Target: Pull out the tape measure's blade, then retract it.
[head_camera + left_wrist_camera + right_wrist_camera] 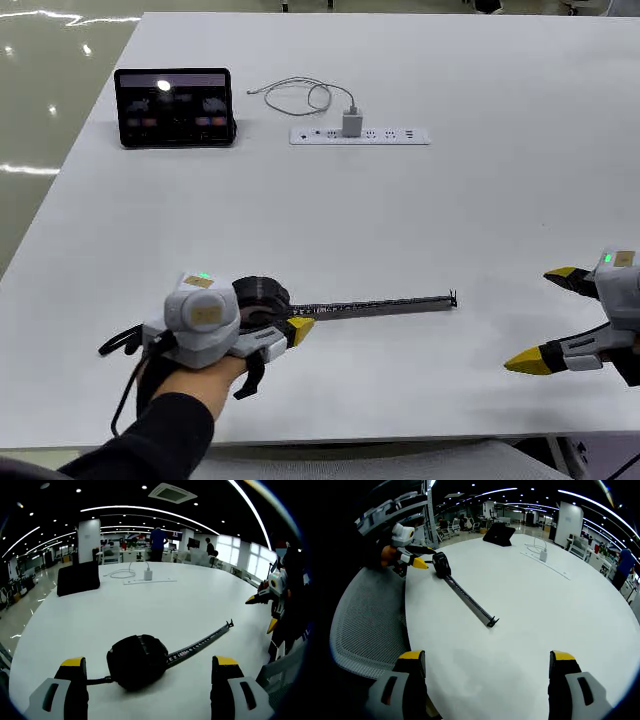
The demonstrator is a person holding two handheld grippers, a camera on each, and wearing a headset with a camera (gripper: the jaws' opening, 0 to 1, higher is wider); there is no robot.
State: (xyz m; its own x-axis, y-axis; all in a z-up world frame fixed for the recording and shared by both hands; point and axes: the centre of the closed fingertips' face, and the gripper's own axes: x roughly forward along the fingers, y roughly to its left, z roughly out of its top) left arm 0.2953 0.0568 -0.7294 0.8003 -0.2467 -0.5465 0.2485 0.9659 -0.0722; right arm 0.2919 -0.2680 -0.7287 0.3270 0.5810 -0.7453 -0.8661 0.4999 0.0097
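Observation:
A black tape measure case [260,294] lies on the white table [400,210], with its dark blade [380,305] pulled out flat to the right and ending in a hook [453,298]. My left gripper [285,308] stands open around the case [137,660], its yellow fingertips [73,662] well apart on either side and not touching it. The blade [200,644] runs away to the right. My right gripper [545,318] is open with nothing in it, a short way right of the hook. From the right gripper [487,655], the hook [492,622] lies ahead.
A dark tablet [173,105] stands at the far left. A white power strip [360,135] with a charger and a looped cable [300,95] lies beyond the table's middle. A grey mesh chair [365,625] sits by the near table edge.

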